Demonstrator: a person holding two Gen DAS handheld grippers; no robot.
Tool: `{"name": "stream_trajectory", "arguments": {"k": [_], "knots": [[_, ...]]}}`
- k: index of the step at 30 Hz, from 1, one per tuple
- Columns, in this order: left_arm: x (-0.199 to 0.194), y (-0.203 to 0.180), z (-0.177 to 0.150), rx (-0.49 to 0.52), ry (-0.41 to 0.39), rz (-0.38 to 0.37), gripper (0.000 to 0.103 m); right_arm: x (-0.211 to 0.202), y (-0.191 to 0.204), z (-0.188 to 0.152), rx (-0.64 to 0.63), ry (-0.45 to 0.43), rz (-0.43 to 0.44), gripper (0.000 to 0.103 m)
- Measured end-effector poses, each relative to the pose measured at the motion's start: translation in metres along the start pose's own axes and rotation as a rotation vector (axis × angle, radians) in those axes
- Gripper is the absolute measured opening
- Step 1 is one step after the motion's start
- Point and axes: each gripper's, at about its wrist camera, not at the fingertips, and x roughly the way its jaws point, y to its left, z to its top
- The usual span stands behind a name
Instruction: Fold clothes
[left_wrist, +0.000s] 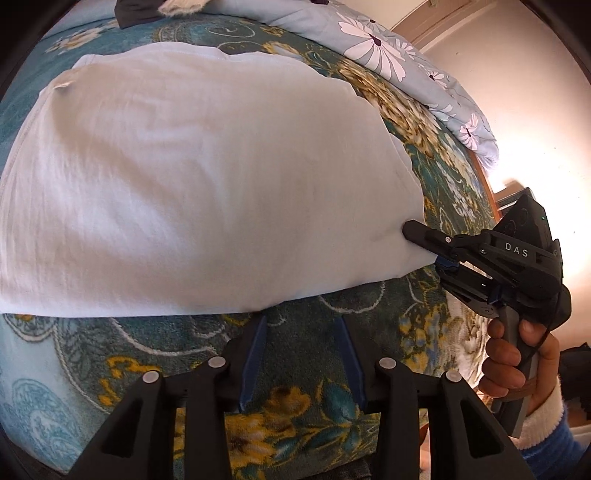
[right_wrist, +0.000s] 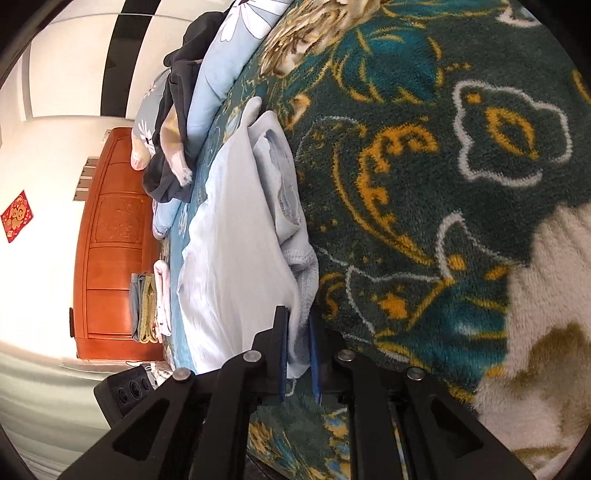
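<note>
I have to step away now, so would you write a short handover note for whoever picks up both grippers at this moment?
Right gripper: jaws shut on the near right corner of the white garment.
Left gripper: jaws open and empty, over the floral blanket just short of the garment's near edge.
Garment: spread mostly flat on the blanket, with layers bunched at the pinched corner.
Done: the right corner is gripped. A small stack of folded items sits at the far end of the bed.
Left: probably grip the near edge with the left gripper, then make the fold. A dark garment still lies unfolded.
</note>
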Motion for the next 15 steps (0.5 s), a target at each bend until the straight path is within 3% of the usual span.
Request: {"name": "stream_trajectory", "arguments": {"k": [3,9,15], "knots": [[-0.024,0.016,0.006,-0.048,-0.063,-0.029,0.043,-0.001,0.024,0.004,-0.066,-0.017,-0.025,0.009],[-0.078,0.073,0.012,-0.2,-0.205,-0.025,0.043,0.029,0.11,0.012,-0.296,-0.001,-0.03,0.009],[-0.118,0.132,0.004,-0.349,-0.323,-0.021,0.043,0.071,0.207,-0.017,-0.567,0.095,0.069,0.009]]}}
